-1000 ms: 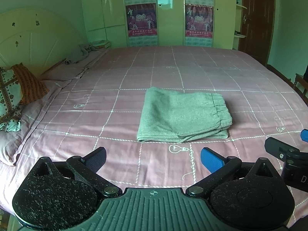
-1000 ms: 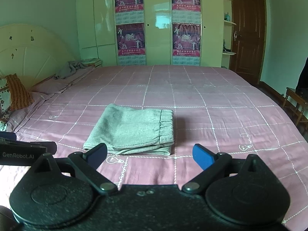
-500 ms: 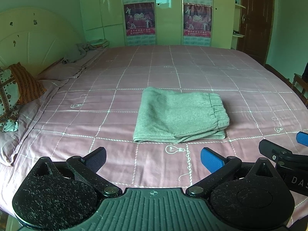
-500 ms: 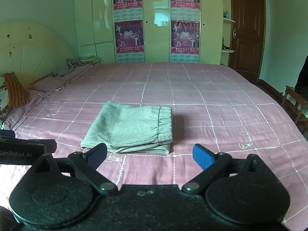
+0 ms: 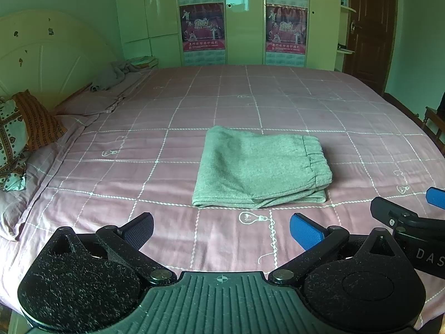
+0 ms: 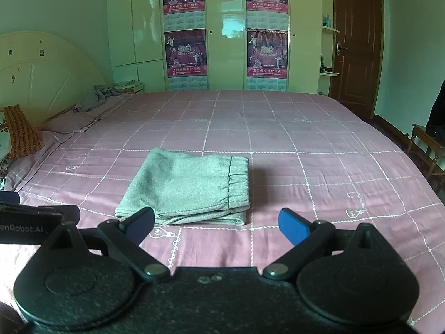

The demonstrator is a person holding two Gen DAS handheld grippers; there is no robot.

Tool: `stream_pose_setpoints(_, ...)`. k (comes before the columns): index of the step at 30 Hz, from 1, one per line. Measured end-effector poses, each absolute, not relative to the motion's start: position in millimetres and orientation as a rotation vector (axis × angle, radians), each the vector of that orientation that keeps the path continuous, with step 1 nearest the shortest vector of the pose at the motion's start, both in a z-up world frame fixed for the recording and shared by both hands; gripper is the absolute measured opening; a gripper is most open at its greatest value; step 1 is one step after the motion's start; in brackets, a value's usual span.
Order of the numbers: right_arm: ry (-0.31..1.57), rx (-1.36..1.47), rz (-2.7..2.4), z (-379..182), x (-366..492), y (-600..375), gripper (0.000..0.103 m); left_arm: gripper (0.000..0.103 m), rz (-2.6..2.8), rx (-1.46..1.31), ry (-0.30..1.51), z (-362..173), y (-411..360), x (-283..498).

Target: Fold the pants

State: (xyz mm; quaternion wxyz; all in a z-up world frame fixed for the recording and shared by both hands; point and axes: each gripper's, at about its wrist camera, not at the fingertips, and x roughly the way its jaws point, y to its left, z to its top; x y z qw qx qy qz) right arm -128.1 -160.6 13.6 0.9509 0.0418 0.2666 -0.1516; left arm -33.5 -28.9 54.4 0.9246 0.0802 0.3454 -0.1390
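Note:
Grey pants (image 5: 258,168) (image 6: 189,186) lie folded into a neat rectangle on the pink checked bed (image 5: 139,144) (image 6: 319,153), elastic waistband to the right. My left gripper (image 5: 221,229) hovers open just short of the near edge of the pants, holding nothing. Also open and empty, my right gripper (image 6: 217,224) sits back from the near edge of the pants, its left finger overlapping the near left corner in view. The right gripper's fingers (image 5: 389,211) show at the right edge of the left wrist view.
Pillows (image 5: 19,139) and a headboard (image 5: 50,64) stand at the left. A crumpled grey cloth (image 5: 116,75) lies at the far left corner. Wardrobe doors with posters (image 6: 186,53) line the back wall; a brown door (image 6: 356,41) and a wooden stool (image 6: 428,144) are at the right.
Both grippers have drawn back a little from the pants, so the bed looks farther away. The pants lie still, and both grippers stay open.

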Motion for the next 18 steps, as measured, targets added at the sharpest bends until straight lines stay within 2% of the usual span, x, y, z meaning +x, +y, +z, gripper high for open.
stream_pose_setpoints(15, 0.542, 0.079, -0.303, 13.6, -120.6, -160.2, 0.096, 0.103, -0.276, 0.169, 0.670, 53.0, -28.3, -31.0)
stream_pose_setpoints(18, 0.527, 0.087, -0.288, 13.5, -121.6, -160.7, 0.096, 0.103, -0.277, 0.117, 0.709, 51.3, -23.9, -17.9)
